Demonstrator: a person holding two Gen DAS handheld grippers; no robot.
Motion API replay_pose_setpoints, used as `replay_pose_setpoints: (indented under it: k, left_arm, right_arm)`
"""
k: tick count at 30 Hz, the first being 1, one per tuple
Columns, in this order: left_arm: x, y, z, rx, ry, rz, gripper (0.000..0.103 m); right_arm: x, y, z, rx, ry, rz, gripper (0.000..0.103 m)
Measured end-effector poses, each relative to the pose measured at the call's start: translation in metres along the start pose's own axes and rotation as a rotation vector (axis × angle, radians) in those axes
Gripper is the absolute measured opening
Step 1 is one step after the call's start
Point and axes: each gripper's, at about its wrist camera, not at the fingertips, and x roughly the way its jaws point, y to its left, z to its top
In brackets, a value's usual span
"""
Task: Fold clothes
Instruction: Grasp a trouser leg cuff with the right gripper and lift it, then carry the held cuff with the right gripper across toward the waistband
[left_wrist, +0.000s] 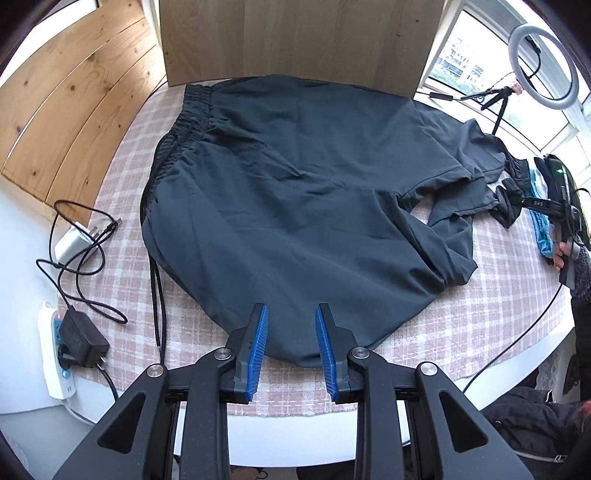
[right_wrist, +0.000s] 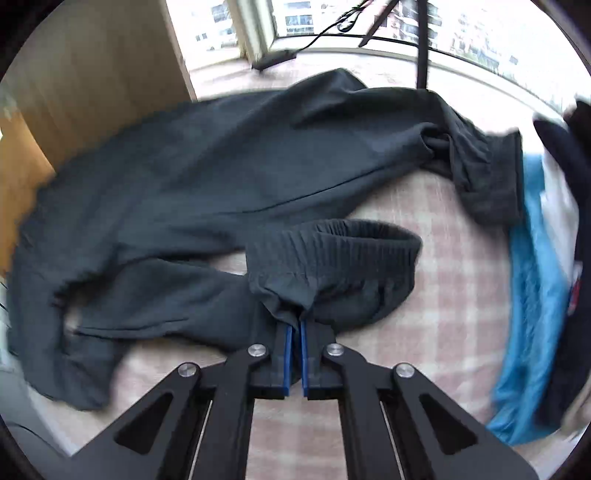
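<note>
On the desk (left_wrist: 480, 317), the trousers (left_wrist: 295, 192) lie with their long axis from 9 to 3 o'clock. My right hand-held gripper (right_wrist: 294, 325) pinches the near cuff (right_wrist: 332, 251); my left hand-held gripper (left_wrist: 290, 321) hovers narrowly parted, empty, over the hip edge at 12.

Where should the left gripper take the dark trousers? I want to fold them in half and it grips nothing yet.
Take the waistband end's near edge, coming down from above. That rounded edge lies flat on the checked cloth between the left gripper's parted blue pads. The right gripper already pinches a leg cuff.
</note>
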Motion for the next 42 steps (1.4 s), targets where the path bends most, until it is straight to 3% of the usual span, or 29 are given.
replay_pose_setpoints:
  k: [5, 9, 15, 17, 19, 21, 25, 28, 29, 32, 33, 37, 42]
  left_arm:
    - [0.006, 0.003, 0.008, 0.048, 0.007, -0.019, 0.026]
    - [0.013, 0.002, 0.024, 0.110, 0.011, -0.052, 0.026]
    - [0.018, -0.015, 0.043, 0.210, 0.004, -0.100, 0.026]
    - [0.018, -0.023, 0.045, 0.238, 0.000, -0.118, 0.026]
    - [0.017, -0.034, 0.044, 0.262, -0.001, -0.134, 0.026]
    - [0.018, -0.045, 0.040, 0.289, 0.008, -0.157, 0.026]
    - [0.025, -0.075, 0.029, 0.348, 0.044, -0.189, 0.026]
    - [0.035, -0.102, 0.021, 0.393, 0.080, -0.213, 0.027]
    - [0.039, -0.112, 0.019, 0.407, 0.094, -0.222, 0.028]
    - [0.051, -0.143, 0.013, 0.450, 0.134, -0.249, 0.029]
    - [0.055, -0.155, 0.010, 0.468, 0.149, -0.256, 0.030]
    - [0.062, -0.204, -0.008, 0.583, 0.176, -0.259, 0.030]
    - [0.071, -0.238, -0.019, 0.664, 0.227, -0.235, 0.031]
  right_arm:
    - [-0.079, -0.017, -0.032, 0.125, -0.146, 0.079, 0.003]
    - [-0.176, -0.018, -0.078, 0.205, -0.246, 0.116, 0.003]
    - [-0.283, -0.006, -0.131, 0.284, -0.351, 0.062, 0.003]
    - [-0.285, -0.017, -0.136, 0.308, -0.311, -0.087, 0.004]
    - [-0.286, -0.029, -0.141, 0.328, -0.267, -0.243, 0.013]
    - [-0.260, -0.035, -0.139, 0.269, -0.188, -0.347, 0.013]
    - [-0.212, -0.031, -0.148, 0.199, -0.064, -0.287, 0.020]
    - [-0.192, -0.019, -0.162, 0.107, -0.058, -0.314, 0.023]
    - [-0.187, -0.021, -0.166, 0.097, -0.047, -0.331, 0.023]
    - [-0.175, -0.041, -0.180, 0.126, -0.005, -0.228, 0.025]
    - [-0.172, -0.052, -0.183, 0.148, 0.002, -0.237, 0.029]
    - [-0.166, -0.093, -0.198, 0.213, -0.014, -0.259, 0.033]
    - [-0.156, -0.114, -0.192, 0.100, -0.048, -0.236, 0.035]
